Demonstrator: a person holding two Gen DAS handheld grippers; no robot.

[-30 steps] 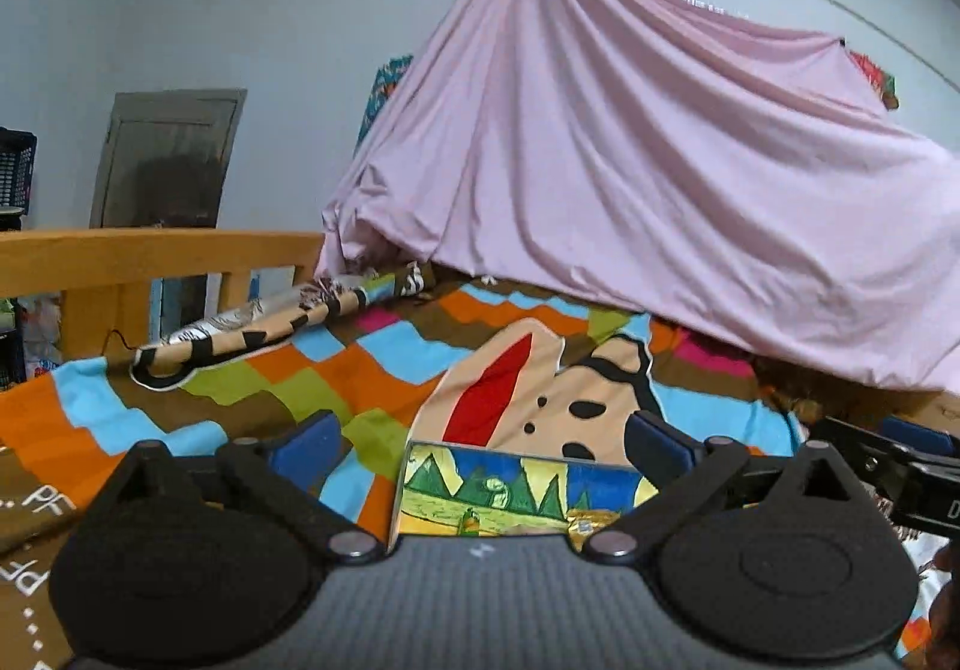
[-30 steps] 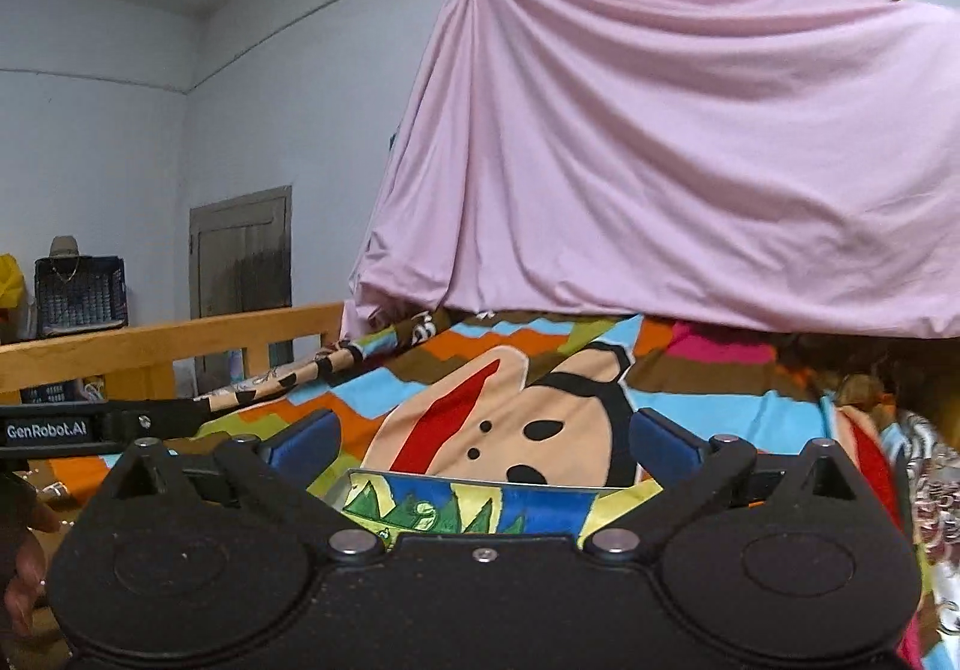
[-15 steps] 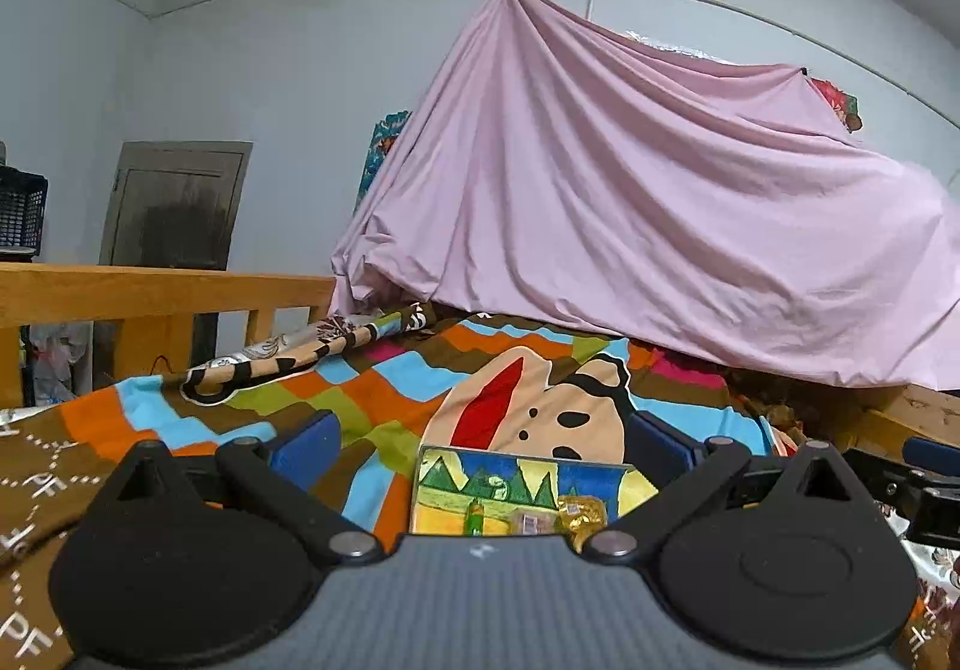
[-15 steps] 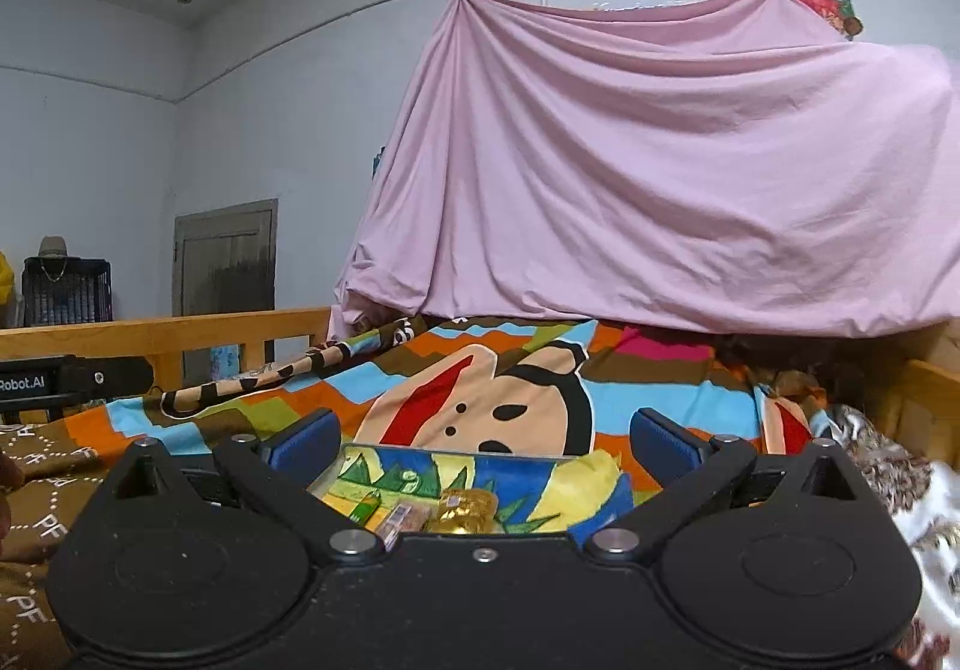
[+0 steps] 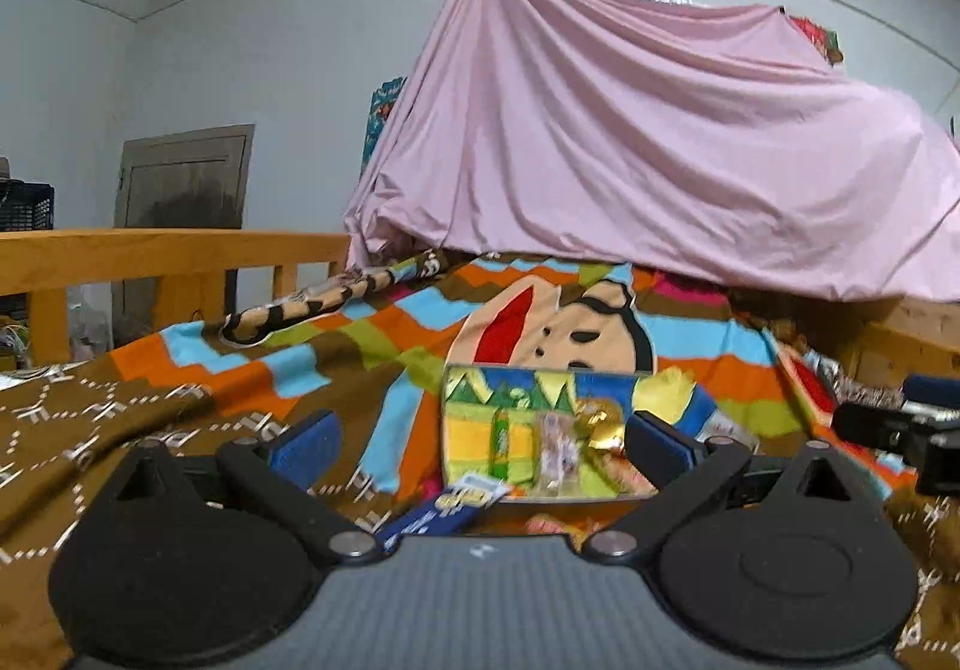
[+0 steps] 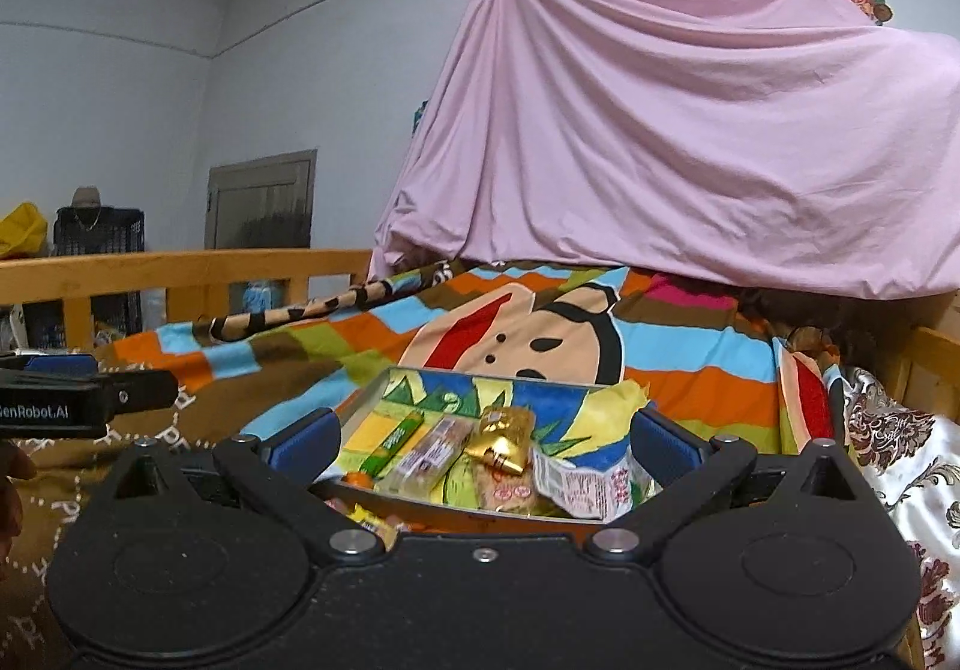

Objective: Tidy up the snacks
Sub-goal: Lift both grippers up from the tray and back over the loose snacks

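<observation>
A shallow tray (image 5: 510, 391) (image 6: 432, 391) painted in bright colours lies on the bed blanket straight ahead. Inside it are a green stick pack (image 5: 501, 445) (image 6: 393, 442), a clear biscuit packet (image 5: 555, 451) (image 6: 432, 454), a gold wrapper (image 5: 600, 424) (image 6: 504, 439) and a white packet (image 6: 582, 484). A blue packet (image 5: 444, 508) and a yellow snack (image 6: 372, 523) lie just in front of the tray. My left gripper (image 5: 480, 445) is open in front of the tray and holds nothing. My right gripper (image 6: 480, 445) is likewise open before the tray, empty.
A pink sheet (image 6: 690, 142) hangs over the far end of the bed. A wooden rail (image 5: 168, 250) runs along the left side. The cartoon blanket (image 6: 540, 322) covers the bed. A black crate (image 6: 96, 229) stands far left. A hand (image 6: 12, 490) shows at the left edge.
Both views have risen and tilted so the tray's inside and its snacks now show. The packets in front of the tray have come into sight. Both grippers stay open.
</observation>
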